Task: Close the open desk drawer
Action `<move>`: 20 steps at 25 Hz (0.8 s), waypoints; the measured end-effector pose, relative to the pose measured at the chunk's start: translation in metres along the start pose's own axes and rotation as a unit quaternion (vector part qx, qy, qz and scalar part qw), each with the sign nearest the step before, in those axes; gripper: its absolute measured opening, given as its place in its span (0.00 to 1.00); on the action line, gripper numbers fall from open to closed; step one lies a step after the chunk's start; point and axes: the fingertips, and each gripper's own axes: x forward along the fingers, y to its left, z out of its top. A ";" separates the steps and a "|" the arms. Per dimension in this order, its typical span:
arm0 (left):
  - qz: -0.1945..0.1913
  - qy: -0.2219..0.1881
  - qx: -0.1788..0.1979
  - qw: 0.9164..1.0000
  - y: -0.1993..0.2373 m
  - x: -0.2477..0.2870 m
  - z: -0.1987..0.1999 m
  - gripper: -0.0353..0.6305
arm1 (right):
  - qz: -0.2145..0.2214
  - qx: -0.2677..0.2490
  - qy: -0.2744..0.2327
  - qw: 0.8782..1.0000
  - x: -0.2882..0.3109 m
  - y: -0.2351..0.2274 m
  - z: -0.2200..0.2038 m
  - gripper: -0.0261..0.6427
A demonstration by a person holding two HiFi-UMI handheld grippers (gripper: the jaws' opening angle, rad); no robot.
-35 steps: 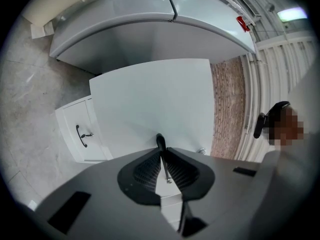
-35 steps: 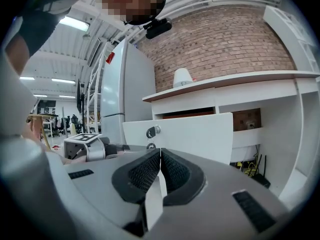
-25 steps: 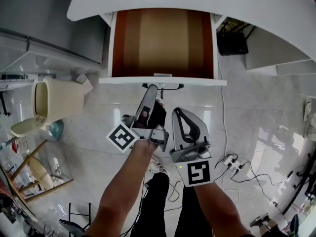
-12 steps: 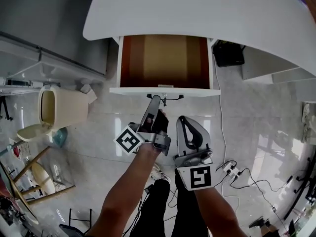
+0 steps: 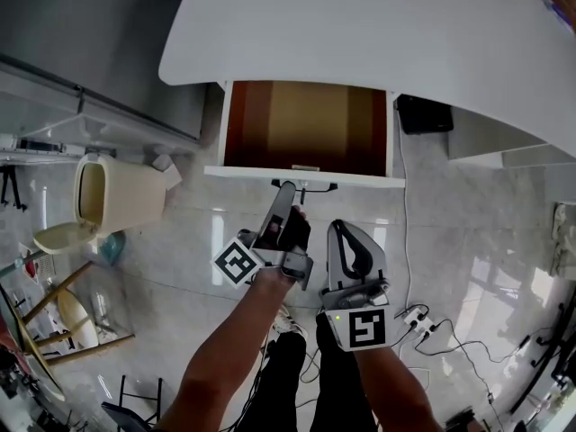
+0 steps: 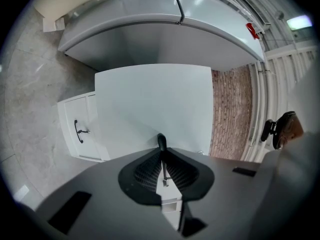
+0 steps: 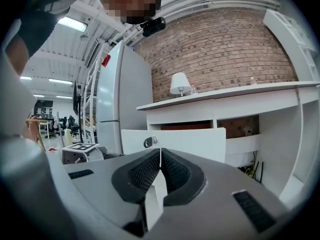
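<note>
Bin: a cream plastic waste bin (image 5: 126, 192) stands at the far left of my head view, on the glossy grey tiled floor (image 5: 468, 241).

Desk: the white desk top (image 5: 378, 34) with a rounded corner spans the top of that view and overhangs the back of the drawer.

Drawer: the white-fronted desk drawer (image 5: 306, 126), brown wood inside, is pulled out from under the desk top and is open. Its front panel faces me.

Handle: the slim black bar handle (image 5: 315, 185) sits at the middle of the drawer front, just beside a small round lock (image 7: 150, 142).

Left tongs: the left gripper (image 5: 288, 189) reaches level to the drawer front. In the left gripper view (image 6: 162, 156) I see its ribbed pads pinched narrow on the bar handle (image 6: 161, 141), whose dark tip pokes out past the jaw tips.

Left cube: its marker cube (image 5: 237, 264) sits just behind, above my forearm.

Right tongs: the right gripper (image 5: 342, 228) hangs beside the left one, short of the drawer front and touching nothing. In the right gripper view (image 7: 160, 156) its pads lie together with only a hairline between them and nothing in it.

Right cube: its marker cube (image 5: 359, 328) faces up at me.

Under desk: a black box (image 5: 425, 115) sits on the floor just right of the drawer.

Cables: a white power strip (image 5: 416, 318) lies on the floor right of the right gripper, with cords trailing off.
</note>
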 end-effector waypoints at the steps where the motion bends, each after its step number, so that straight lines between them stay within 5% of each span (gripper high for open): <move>1: 0.001 -0.001 -0.001 1.000 0.001 0.002 0.000 0.10 | -0.002 0.001 -0.001 1.000 0.001 -0.002 0.000 0.08; 20: 0.006 -0.027 0.035 0.999 0.001 0.039 0.020 0.11 | 0.011 0.015 -0.016 1.000 0.024 -0.039 0.012 0.08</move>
